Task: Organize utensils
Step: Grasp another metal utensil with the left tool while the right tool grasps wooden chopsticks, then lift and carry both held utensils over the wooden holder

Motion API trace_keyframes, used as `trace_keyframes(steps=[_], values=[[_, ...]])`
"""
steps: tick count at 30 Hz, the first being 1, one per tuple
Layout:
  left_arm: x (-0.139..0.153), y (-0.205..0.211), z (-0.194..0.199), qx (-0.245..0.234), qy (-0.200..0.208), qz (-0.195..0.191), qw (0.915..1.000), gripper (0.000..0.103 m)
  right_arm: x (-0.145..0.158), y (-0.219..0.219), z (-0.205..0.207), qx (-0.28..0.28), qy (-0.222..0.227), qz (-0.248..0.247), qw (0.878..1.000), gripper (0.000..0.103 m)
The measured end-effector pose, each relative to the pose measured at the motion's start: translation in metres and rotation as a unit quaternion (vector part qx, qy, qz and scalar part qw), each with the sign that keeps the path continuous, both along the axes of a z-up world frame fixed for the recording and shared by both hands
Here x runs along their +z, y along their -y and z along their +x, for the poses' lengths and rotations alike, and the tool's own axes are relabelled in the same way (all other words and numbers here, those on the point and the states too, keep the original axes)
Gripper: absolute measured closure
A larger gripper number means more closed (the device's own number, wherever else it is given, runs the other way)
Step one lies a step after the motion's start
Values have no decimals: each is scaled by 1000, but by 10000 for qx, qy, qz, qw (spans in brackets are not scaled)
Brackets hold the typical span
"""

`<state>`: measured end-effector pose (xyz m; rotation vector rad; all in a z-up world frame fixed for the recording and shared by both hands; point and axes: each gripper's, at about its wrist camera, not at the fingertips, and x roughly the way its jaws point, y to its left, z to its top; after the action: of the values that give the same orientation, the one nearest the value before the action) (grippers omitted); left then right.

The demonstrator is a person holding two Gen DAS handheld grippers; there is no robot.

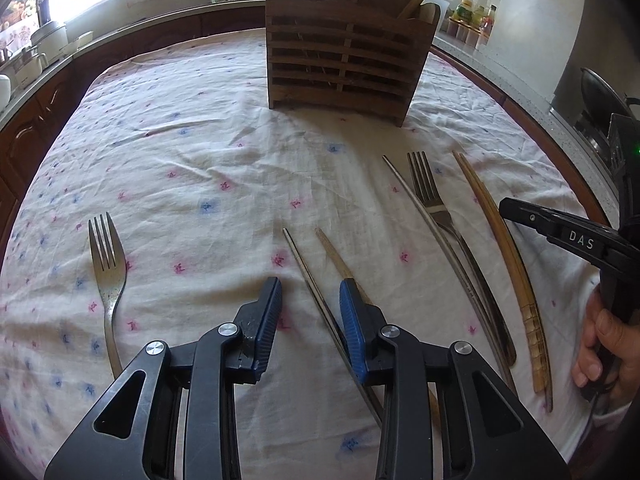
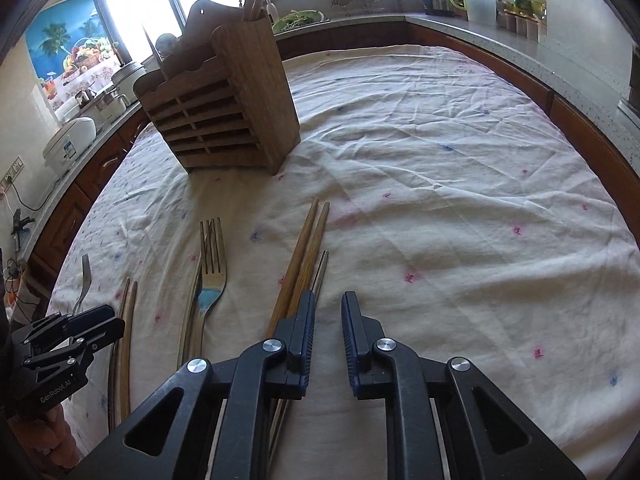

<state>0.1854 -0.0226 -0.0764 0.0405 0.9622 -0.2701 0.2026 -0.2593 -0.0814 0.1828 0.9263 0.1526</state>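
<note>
Overhead, both grippers hover above a cloth strewn with forks and chopsticks. Left gripper stands partly open over a metal chopstick, gripping nothing. Right gripper is narrowly open and empty beside wooden chopsticks.

Two wrist cameras, both low over the cloth-covered table and tilted down toward the far counter.

The left view rides behind its own left gripper, with the wooden holder top centre and the right gripper at the right edge. The right view sits close behind the right gripper, holder upper left, left gripper lower left. Both share the holder, the forks and the chopsticks.
</note>
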Motion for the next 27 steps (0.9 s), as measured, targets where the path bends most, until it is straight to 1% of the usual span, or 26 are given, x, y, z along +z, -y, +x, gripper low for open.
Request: trace_keyframes(steps=[3,8,9,14,15,16,17,18,21,23,27], values=[[0,2,5,-51,8,64,10000,74,0,-4,1,54,-10,-9,10000,89],[-1,8,8,-129,87,245,9996,74,0,-22,6,221,15,-618,9978,88],[-1,8,9,-147,98,276,9995,73,-1,-23,8,242,34,-678,9974,88],[-1,9,9,-194,141,291,9993,74,-2,-25,19,287,97,-789,9964,88],[-1,9,9,-207,172,308,9992,76,-2,-27,20,293,109,-840,9960,89],[-1,10,9,-218,205,315,9991,84,-2,-28,21,303,111,-878,9956,89],[-1,9,9,-209,211,289,9991,90,-1,-28,22,312,110,-870,9957,92],[-1,8,10,-191,184,228,9994,94,-1,-27,23,310,105,-808,9962,95],[0,0,12,-129,93,1,9999,99,0,-18,22,252,50,-412,9988,98],[1,-5,10,-88,50,-89,9999,99,4,-14,18,217,80,-212,9995,99],[12,-14,3,-27,118,-286,9995,99,21,-8,7,208,229,176,9994,99]])
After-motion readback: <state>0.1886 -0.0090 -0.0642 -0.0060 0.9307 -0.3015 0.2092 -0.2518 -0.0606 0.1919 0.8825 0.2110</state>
